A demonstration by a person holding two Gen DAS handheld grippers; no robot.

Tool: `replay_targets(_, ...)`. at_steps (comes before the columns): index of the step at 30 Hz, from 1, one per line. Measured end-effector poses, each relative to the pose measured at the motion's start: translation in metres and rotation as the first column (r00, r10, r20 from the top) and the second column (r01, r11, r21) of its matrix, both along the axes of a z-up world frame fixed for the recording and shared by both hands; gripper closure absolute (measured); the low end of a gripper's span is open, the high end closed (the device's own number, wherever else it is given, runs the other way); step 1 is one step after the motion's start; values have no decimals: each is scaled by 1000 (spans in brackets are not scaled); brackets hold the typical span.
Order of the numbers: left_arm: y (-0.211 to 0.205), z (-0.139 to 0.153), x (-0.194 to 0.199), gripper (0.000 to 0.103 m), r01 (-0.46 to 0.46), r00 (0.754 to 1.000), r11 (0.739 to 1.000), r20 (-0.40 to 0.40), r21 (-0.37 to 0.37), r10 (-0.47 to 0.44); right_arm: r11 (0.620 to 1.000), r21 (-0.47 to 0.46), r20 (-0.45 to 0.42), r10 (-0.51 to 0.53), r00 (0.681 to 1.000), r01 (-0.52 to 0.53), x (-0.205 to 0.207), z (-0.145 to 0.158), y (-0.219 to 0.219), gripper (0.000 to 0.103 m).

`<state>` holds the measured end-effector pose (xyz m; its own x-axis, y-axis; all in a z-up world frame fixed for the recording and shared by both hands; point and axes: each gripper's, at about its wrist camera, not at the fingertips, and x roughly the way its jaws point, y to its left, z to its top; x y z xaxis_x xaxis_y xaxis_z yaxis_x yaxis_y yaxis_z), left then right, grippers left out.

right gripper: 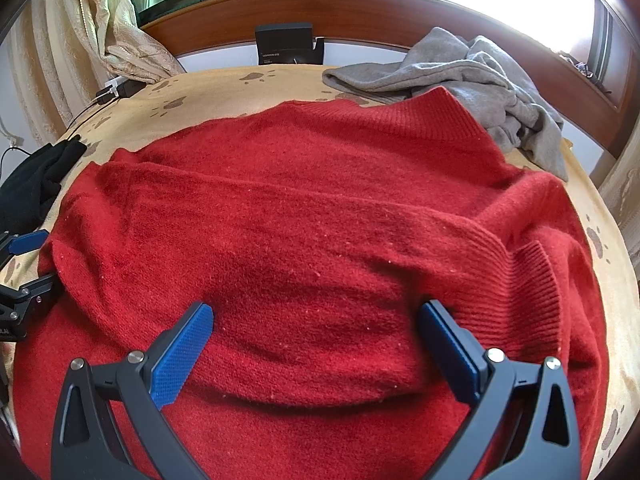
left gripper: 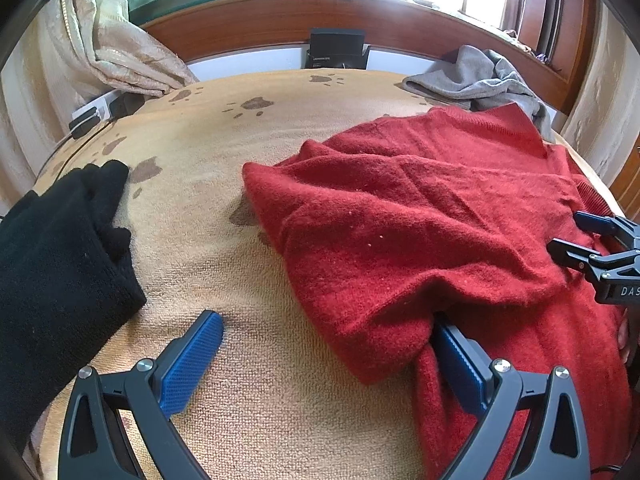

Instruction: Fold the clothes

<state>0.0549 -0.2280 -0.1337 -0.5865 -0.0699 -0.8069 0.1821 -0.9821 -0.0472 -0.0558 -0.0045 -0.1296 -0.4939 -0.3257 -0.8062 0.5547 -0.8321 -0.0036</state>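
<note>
While the red knit sweater (right gripper: 320, 216) is spread, partly folded, on the paw-print blanket (left gripper: 224, 140), both the left hand-held gripper (left gripper: 328, 356) and right hand-held gripper (right gripper: 316, 344) are held wide open and empty, so an edge must next be pinched.

sweater (right gripper: 320, 220) lies mid-blanket (left gripper: 224, 152), possibly overlapping hoodie (right gripper: 472, 80) behind; gloves (left gripper: 60, 240) left.

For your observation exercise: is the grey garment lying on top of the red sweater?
No: the red sweater's ribbed edge overlaps the grey garment.
</note>
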Motion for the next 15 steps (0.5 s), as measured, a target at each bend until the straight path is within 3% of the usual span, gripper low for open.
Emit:
replay_targets(5, 2, 0, -2, 0, -19, 1000, 1000, 1, -3, 19, 1000, -4, 3, 3, 1000, -3, -1, -1, 1, 1)
replay_targets(10, -1, 11, 7, 0, -81, 997, 996, -14, 41, 81, 999, -39, 13, 0, 1000, 1, 0, 3, 6, 1)
replay_targets(12, 8, 36, 24, 0, -69, 993, 997, -95, 27, 71, 995, -99, 14, -20, 1000, 21, 6, 14, 19, 0)
replay_targets(15, 40, 81, 48, 0, -25, 970, 997, -245, -79, 4, 984, -169, -27, -52, 998, 47, 22, 38, 44, 0)
